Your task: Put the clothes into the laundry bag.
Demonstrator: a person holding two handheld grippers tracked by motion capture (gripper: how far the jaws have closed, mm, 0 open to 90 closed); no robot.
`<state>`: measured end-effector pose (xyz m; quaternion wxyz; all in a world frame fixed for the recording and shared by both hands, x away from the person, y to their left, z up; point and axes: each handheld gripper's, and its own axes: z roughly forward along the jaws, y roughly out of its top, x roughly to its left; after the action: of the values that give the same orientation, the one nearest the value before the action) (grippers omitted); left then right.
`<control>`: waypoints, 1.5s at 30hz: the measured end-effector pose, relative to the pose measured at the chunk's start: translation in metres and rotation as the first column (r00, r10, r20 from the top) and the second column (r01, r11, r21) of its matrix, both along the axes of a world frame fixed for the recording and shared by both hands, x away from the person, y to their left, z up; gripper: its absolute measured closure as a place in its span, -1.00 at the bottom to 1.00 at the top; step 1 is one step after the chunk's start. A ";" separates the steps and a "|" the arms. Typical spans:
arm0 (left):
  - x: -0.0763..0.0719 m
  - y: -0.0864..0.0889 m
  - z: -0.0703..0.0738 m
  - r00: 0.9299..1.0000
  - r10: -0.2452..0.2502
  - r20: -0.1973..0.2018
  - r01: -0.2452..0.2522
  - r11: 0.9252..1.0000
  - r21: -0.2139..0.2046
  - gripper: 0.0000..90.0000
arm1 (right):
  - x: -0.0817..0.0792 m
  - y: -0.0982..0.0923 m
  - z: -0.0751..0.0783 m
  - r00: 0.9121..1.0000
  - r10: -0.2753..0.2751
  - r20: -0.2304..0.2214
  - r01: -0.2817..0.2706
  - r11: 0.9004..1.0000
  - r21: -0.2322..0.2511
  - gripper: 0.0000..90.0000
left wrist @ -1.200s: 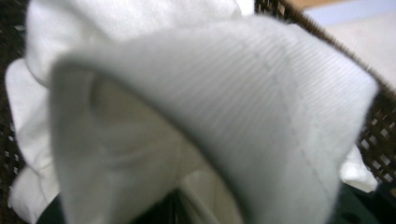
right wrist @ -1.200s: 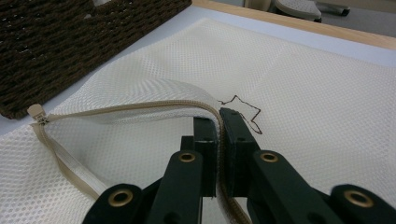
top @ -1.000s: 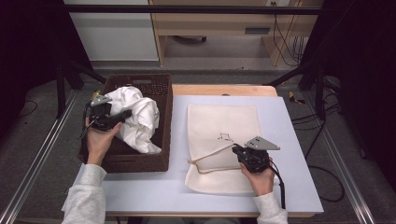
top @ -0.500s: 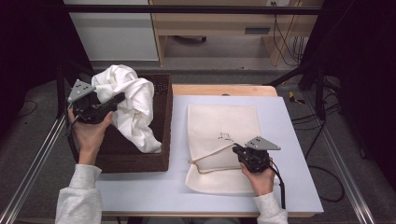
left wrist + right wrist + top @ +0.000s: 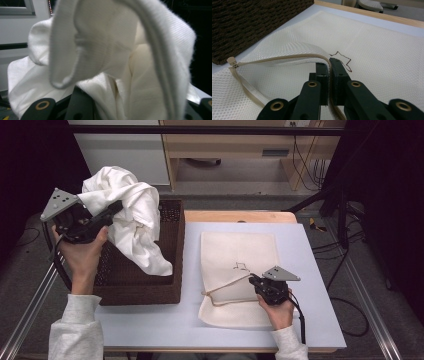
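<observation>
A crumpled white garment (image 5: 132, 215) hangs in the air above the brown wicker basket (image 5: 140, 292), its lower end trailing down into it. My left gripper (image 5: 116, 209) is shut on the garment's upper folds, and in the left gripper view the cloth (image 5: 112, 50) covers the jaws. A cream mesh laundry bag (image 5: 240, 245) lies flat on the table. My right gripper (image 5: 251, 280) is shut on the bag's zipper edge (image 5: 287, 58) and holds the opening raised a little. The zipper pull (image 5: 232, 62) sits at the far end of the opening.
The basket stands at the table's left side, its wall (image 5: 249, 22) close to the bag's opening. The light blue table top (image 5: 310, 310) has a wooden strip along its far edge. Metal rails run along both sides, and cables lie on the floor at the right.
My left hand has risen and moved left, lifting the white garment out of the basket. The right hand and the bag have stayed put.
</observation>
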<state>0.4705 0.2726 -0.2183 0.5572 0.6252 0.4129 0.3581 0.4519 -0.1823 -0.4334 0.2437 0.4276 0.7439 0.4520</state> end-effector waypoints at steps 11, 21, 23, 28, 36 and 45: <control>-0.028 -0.019 0.020 0.994 -0.088 0.056 0.090 0.995 -0.029 0.46 | 0.000 -0.001 0.003 1.000 -0.008 0.007 0.008 1.000 0.008 0.93; -0.055 -0.056 0.030 0.971 -0.225 0.086 0.226 0.974 -0.004 0.46 | 0.002 -0.001 0.005 1.000 -0.015 0.011 0.015 1.000 0.019 0.93; -0.059 -0.064 0.030 0.964 -0.249 0.091 0.250 0.968 0.004 0.47 | 0.003 -0.002 0.005 1.000 -0.018 0.011 0.018 1.000 0.023 0.93; -0.065 -0.080 0.027 0.951 -0.294 0.091 0.294 0.956 0.015 0.47 | 0.004 -0.002 0.005 1.000 -0.023 0.012 0.023 0.999 0.029 0.93; -0.078 -0.106 0.020 0.910 -0.404 0.090 0.404 0.914 0.017 0.47 | 0.008 -0.004 0.006 0.999 -0.031 0.016 0.030 0.999 0.036 0.93; -0.101 -0.136 -0.001 0.851 -0.521 0.071 0.520 0.854 0.031 0.47 | 0.013 -0.003 0.004 0.999 -0.037 0.014 0.036 0.999 0.038 0.93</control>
<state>0.3698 0.1370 -0.2188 0.6452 0.7023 0.2050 0.2199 0.4648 -0.1851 -0.4293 0.2494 0.4424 0.7254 0.4647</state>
